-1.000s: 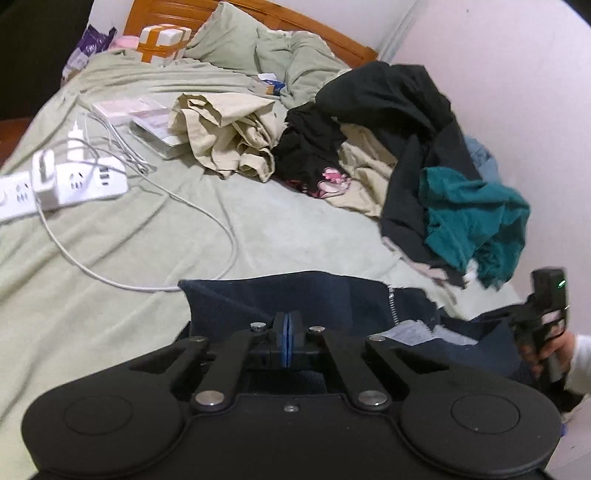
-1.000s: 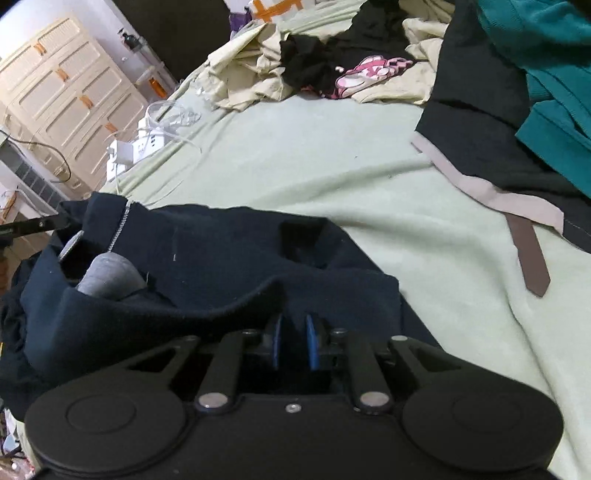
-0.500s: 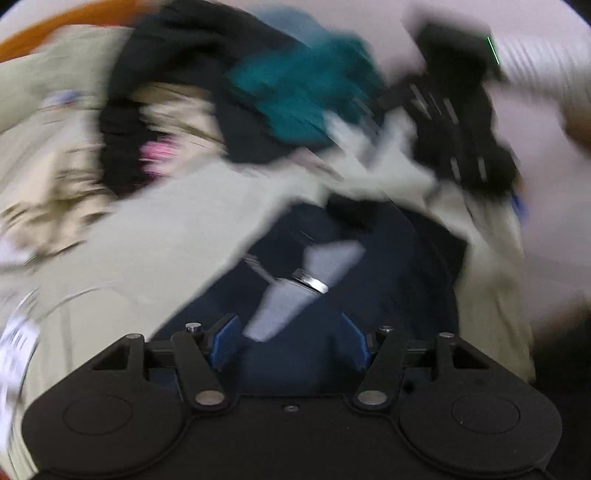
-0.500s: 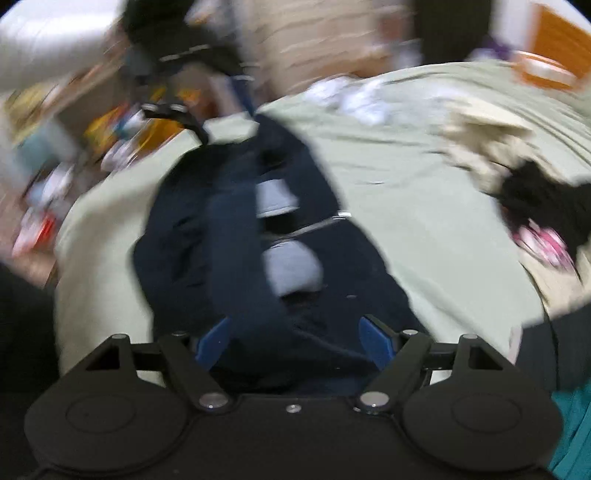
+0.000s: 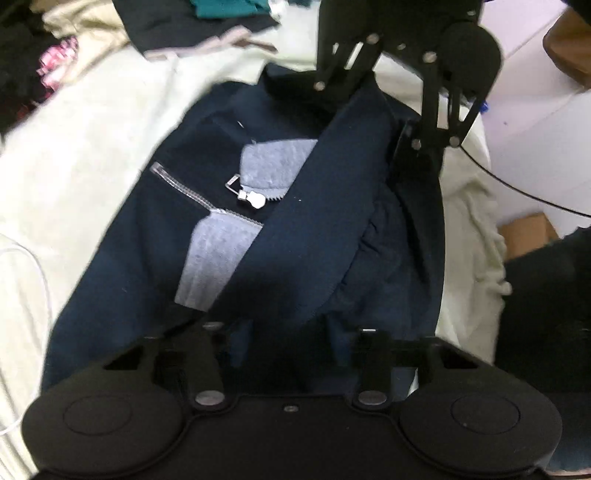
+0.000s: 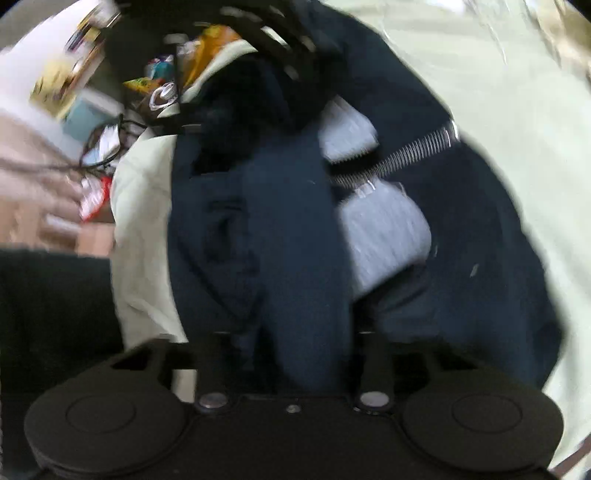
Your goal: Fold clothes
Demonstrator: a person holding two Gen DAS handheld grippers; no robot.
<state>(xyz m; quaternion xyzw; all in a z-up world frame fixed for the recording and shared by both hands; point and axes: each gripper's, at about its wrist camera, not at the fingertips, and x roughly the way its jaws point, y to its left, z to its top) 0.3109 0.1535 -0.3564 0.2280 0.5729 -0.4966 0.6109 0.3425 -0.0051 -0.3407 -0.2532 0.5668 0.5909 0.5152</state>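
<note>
Two grippers point down over a navy zip jacket that lies bunched near the edge of a bed covered in a pale green blanket. The left gripper has just been closing, and a navy sleeve runs up between its fingers; dark cloth hides the pads, so whether they pinch the sleeve cannot be told. The right gripper has likewise just been closing, with a band of navy cloth rising between its fingers, and blur hides whether the pads press on it. In the left wrist view the right gripper also shows at the far end of the jacket, by the bed's edge. The jacket's grey lining and silver zip face up at its middle. A heap of other clothes, black, teal and cream, lies further up the bed. A white cable crosses the blanket at the left.
</note>
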